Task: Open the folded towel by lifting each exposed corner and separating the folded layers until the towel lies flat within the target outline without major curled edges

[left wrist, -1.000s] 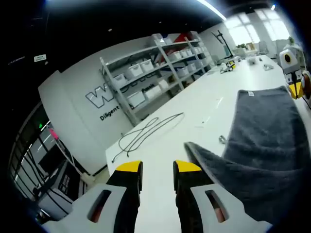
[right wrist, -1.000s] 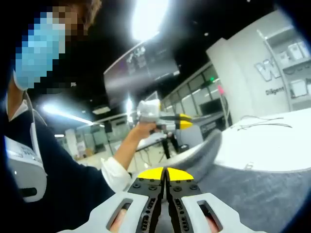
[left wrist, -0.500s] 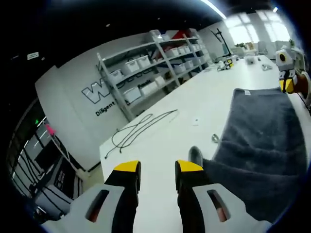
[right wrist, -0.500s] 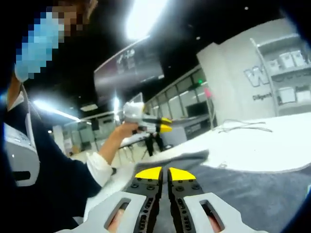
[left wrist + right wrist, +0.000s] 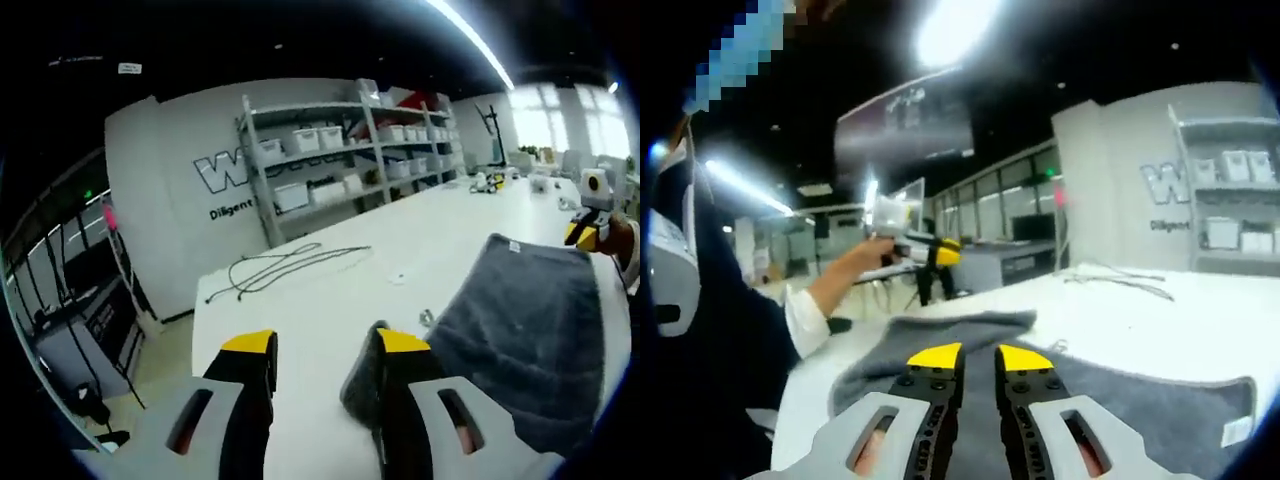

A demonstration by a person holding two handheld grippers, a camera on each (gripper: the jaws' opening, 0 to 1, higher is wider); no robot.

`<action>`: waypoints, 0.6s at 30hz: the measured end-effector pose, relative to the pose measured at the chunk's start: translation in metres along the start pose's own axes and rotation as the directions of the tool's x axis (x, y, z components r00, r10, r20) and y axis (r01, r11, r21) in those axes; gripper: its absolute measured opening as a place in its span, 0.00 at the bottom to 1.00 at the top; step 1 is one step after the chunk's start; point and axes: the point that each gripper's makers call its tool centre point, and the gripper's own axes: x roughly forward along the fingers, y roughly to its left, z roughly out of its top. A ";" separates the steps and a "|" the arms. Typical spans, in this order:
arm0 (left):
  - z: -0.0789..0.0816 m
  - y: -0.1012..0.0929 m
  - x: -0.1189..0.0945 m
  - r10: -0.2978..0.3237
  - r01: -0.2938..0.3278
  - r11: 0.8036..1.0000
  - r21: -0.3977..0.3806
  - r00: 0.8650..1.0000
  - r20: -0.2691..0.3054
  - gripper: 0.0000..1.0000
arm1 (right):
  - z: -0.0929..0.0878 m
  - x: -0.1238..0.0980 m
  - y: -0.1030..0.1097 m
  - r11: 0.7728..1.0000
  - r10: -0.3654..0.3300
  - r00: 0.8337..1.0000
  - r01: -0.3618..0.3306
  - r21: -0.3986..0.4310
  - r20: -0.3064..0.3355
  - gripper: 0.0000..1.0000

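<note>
Left gripper (image 5: 325, 345) jaws wide, empty; towel (image 5: 520, 325) corner at 1 o'clock on the surface (image 5: 330, 290). Right gripper (image 5: 980, 357) jaws slightly parted, empty, likely after release.

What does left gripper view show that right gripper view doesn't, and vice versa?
Left gripper view: the full shelving rack with white bins, a small metal item at the towel edge, and the right gripper over the far towel corner.

Right gripper view: the person's hand holding the left gripper, and the sleeve.

Both: the grey towel on the white table, with its white tag, the black cable, and the wall lettering.
</note>
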 end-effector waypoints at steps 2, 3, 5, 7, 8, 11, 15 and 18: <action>-0.010 -0.004 -0.003 -0.006 0.006 1.000 -0.001 1.000 -0.019 0.38 | 0.001 -0.002 -0.002 1.000 0.001 1.000 -0.001 -0.008 0.002 0.09; -0.014 -0.004 -0.004 -0.006 0.006 1.000 -0.001 1.000 -0.025 0.39 | 0.002 -0.003 -0.003 1.000 0.004 1.000 -0.004 -0.007 0.005 0.10; -0.022 -0.007 -0.009 -0.007 0.006 1.000 -0.014 0.999 -0.040 0.39 | 0.003 -0.003 -0.004 1.000 0.004 1.000 -0.004 -0.016 0.005 0.10; -0.026 -0.008 -0.012 -0.008 0.007 0.999 -0.033 0.999 -0.040 0.39 | 0.004 -0.005 -0.008 1.000 -0.002 1.000 0.003 -0.030 0.002 0.10; -0.028 -0.009 -0.015 -0.010 0.008 0.999 -0.042 0.999 -0.038 0.39 | 0.005 -0.006 -0.010 0.999 -0.004 1.000 0.004 -0.033 0.003 0.10; -0.036 -0.013 -0.021 -0.003 0.000 0.998 -0.062 0.999 -0.047 0.39 | 0.006 -0.010 -0.017 0.999 -0.017 1.000 0.017 -0.045 0.001 0.11; -0.037 -0.029 -0.032 -0.038 0.035 0.990 -0.137 0.999 -0.016 0.39 | 0.009 -0.016 -0.025 0.999 -0.013 1.000 0.013 -0.029 0.004 0.11; -0.043 -0.034 -0.040 -0.020 0.016 0.992 -0.126 0.999 -0.035 0.39 | 0.010 -0.020 -0.032 0.997 -0.020 1.000 0.018 -0.071 -0.019 0.11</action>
